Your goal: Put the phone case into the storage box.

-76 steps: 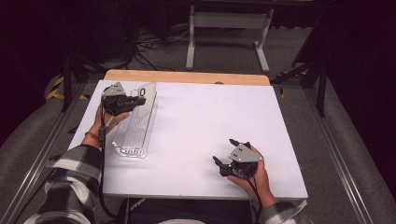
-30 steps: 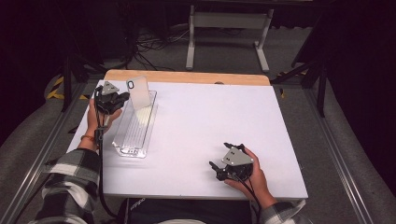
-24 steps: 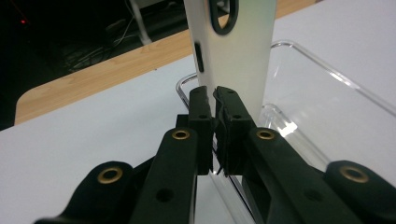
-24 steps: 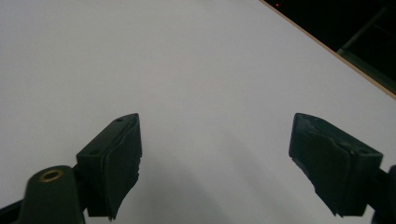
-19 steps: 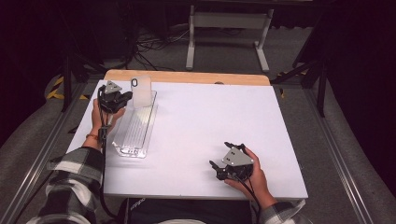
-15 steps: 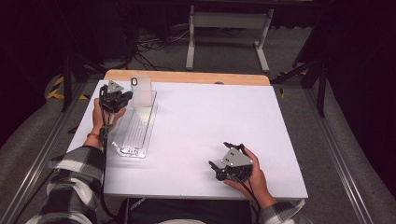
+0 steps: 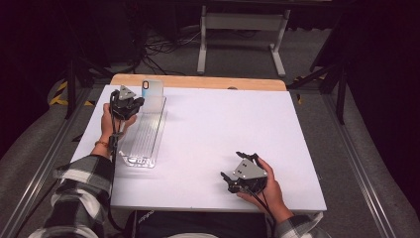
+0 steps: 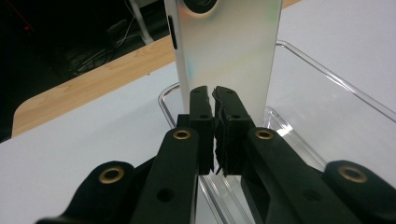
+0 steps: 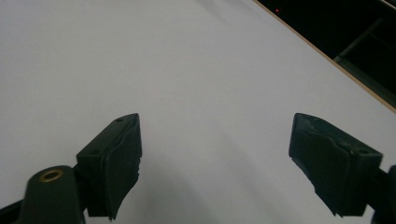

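Observation:
A silvery phone (image 7: 152,91) stands upright over the far end of a clear plastic tray (image 7: 143,145). My left gripper (image 7: 136,102) is shut on the phone's lower edge from the left. In the left gripper view the jaws pinch the phone (image 8: 229,56) at the left gripper (image 8: 213,94) tips, its back and lens facing the camera, with the tray rim (image 8: 327,74) below. My right gripper (image 7: 232,166) rests in a hand near the table's front right, open, with nothing between its fingers. The right gripper (image 9: 215,154) view has bare white table (image 9: 187,70) between the jaws.
The white table top (image 7: 223,124) ends at a wooden strip (image 7: 208,82) along the far edge. Beyond it stand a metal frame (image 7: 242,29) and cables on the dark floor. A plaid sleeve (image 7: 79,198) comes in at bottom left.
The left gripper has carried the phone from a tilt over the tray's middle to upright at its far end. The right gripper has barely shifted.

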`<state>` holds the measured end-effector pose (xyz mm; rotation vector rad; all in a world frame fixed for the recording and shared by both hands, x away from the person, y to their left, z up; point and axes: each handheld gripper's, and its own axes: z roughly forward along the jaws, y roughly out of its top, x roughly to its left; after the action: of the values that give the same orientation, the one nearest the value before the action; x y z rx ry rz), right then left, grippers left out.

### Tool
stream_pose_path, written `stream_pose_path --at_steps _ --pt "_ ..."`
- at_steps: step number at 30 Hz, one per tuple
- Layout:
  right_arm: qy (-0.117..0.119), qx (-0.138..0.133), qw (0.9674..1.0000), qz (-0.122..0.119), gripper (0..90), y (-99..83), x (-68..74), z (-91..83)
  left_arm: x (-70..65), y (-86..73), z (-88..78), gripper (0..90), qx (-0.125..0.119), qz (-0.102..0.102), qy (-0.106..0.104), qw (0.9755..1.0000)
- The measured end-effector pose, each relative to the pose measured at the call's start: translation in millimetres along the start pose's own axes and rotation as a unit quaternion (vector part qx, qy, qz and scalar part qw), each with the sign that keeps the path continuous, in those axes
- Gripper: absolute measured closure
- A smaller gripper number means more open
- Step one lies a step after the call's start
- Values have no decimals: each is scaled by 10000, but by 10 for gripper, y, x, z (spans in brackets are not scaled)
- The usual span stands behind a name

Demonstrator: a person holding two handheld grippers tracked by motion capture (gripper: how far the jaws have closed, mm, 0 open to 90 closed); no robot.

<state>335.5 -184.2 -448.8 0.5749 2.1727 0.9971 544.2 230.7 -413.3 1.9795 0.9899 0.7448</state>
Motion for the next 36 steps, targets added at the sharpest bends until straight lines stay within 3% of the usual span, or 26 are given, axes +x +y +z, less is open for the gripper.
stream_pose_path --at_steps 20,27,36 --pt "-32 -45 10000 49 186 4 -11 -4 -49 4 -28 883 -39 69 -123 9999" --pt "-61 -122 9997 179 187 6 -35 -7 -62 14 -121 896 -270 36 -218 9994" --pt "-91 -234 9991 329 187 9 -62 -17 -159 41 -267 889 -570 134 -317 9978"
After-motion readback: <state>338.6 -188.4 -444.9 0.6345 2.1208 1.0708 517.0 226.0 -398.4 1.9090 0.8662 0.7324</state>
